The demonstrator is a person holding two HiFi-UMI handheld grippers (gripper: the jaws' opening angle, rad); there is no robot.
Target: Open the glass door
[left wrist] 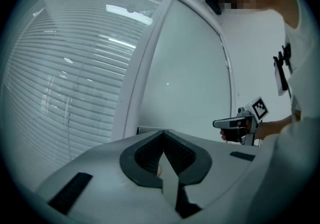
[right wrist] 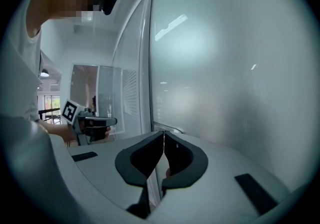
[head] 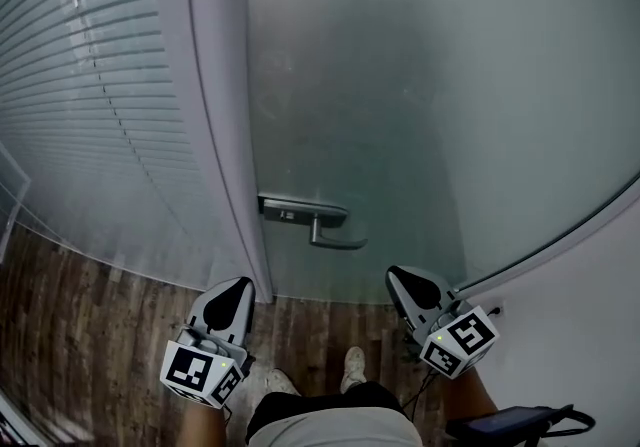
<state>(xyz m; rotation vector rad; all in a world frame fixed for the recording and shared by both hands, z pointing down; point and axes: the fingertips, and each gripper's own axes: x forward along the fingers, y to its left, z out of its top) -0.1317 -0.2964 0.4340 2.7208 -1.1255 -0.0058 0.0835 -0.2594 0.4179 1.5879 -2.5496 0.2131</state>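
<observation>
- Two grippers hang low in front of the frosted glass door (head: pixel 420 105), both with jaws pressed together and nothing between them.
- Left gripper (head: pixel 241 282) sits by the white door frame (head: pixel 222 135), below and left of the lever handle (head: pixel 333 233).
- Right gripper (head: pixel 394 273) is below and right of that handle, not touching it.
- Slatted blinds (head: pixel 90 85) fill the left, with wooden floor (head: pixel 110 300) underfoot.

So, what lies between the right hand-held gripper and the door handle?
Nothing: the head view shows only the bare frosted glass door between the right hand-held gripper and the door handle.
</observation>
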